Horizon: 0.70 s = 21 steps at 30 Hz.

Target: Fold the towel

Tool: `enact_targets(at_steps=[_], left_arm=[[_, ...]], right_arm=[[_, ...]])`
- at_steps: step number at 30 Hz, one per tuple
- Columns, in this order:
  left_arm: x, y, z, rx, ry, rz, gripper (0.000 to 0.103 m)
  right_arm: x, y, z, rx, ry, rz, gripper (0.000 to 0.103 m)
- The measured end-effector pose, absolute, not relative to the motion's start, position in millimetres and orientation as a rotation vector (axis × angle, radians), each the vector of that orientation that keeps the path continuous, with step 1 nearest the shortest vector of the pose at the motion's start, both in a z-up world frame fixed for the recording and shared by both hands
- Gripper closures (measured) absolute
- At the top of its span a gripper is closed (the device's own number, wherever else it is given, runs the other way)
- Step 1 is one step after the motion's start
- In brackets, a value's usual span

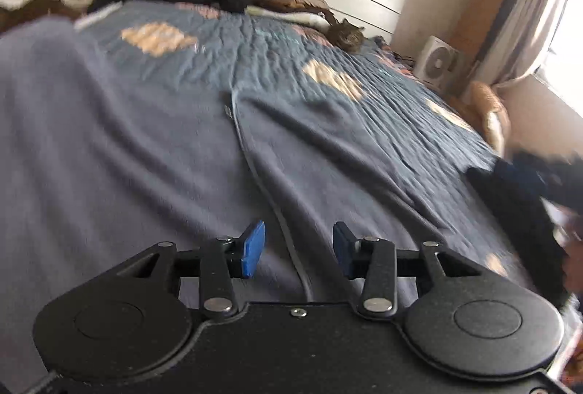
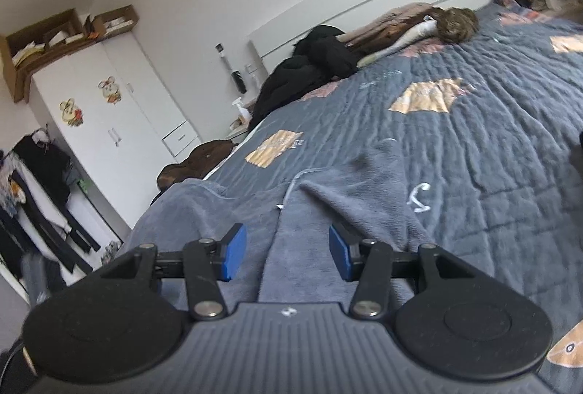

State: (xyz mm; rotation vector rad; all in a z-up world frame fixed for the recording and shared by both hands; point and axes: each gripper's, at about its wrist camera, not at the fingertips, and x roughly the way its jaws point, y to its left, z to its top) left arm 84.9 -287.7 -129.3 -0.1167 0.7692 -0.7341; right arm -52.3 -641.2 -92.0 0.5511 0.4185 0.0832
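Right now your left gripper point(image 1: 298, 248) is spread wide with nothing between its pads, hovering over the grey towel point(image 1: 127, 146), whose hem runs off toward 12 o'clock. Your right gripper point(image 2: 288, 255) is spread too, empty, above the towel point(image 2: 291, 248) lying rumpled on the bedspread point(image 2: 492, 146).

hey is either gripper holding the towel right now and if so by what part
Neither. The left gripper and right gripper are both open above the grey towel, gripping nothing.
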Motion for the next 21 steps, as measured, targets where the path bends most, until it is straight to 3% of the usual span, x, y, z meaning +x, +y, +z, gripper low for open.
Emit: enact_targets(at_steps=[8, 14, 21], left_arm=[[22.3, -241.1, -167.4, -0.232, 0.878, -0.698, 0.061], [-15.8, -238.0, -177.4, -0.080, 0.886, -0.733, 0.061], [-22.3, -237.4, -200.4, -0.084, 0.951, -0.775, 0.061]], right_arm=[[-78.9, -588.9, -78.5, 0.533, 0.433, 0.055, 0.054], [-113.1, -541.9, -80.6, 0.469, 0.501, 0.038, 0.054], [-160.8, -516.1, -97.4, 0.476, 0.572, -0.046, 0.054]])
